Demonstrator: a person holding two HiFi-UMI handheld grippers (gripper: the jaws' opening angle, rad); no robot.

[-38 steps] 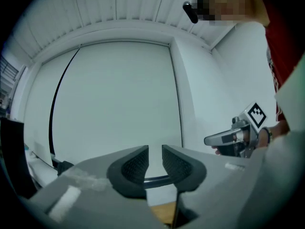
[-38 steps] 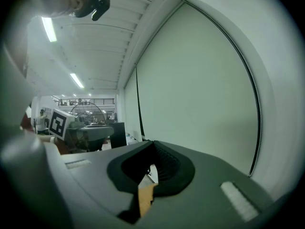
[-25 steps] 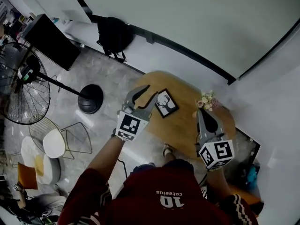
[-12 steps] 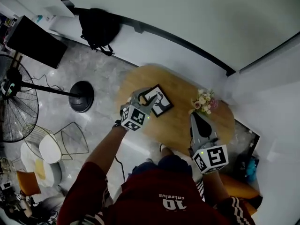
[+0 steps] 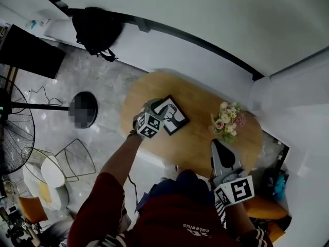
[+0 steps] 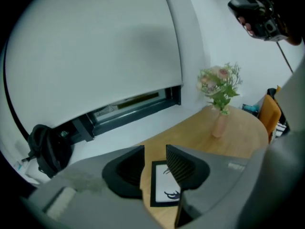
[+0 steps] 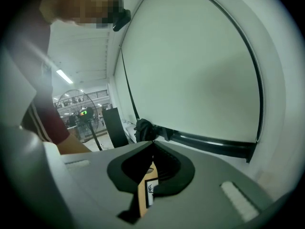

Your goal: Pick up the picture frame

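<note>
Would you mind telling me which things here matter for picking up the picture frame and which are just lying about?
Belongs to the job: picture frame; left gripper, fingers apart at it; wooden table under it.
Just lying about: flower vase; backpack; fan; wire chair; right gripper, fingers together, idle.

L gripper [image 5: 160, 112] moved over picture frame [image 5: 176, 120], fingers [image 6: 183, 168] narrower, R gripper [image 5: 219, 145] pulled back

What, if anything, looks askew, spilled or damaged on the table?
Nothing stands out. The frame lies flat, face up, on the table; the vase stands upright; nothing is spilled.
</note>
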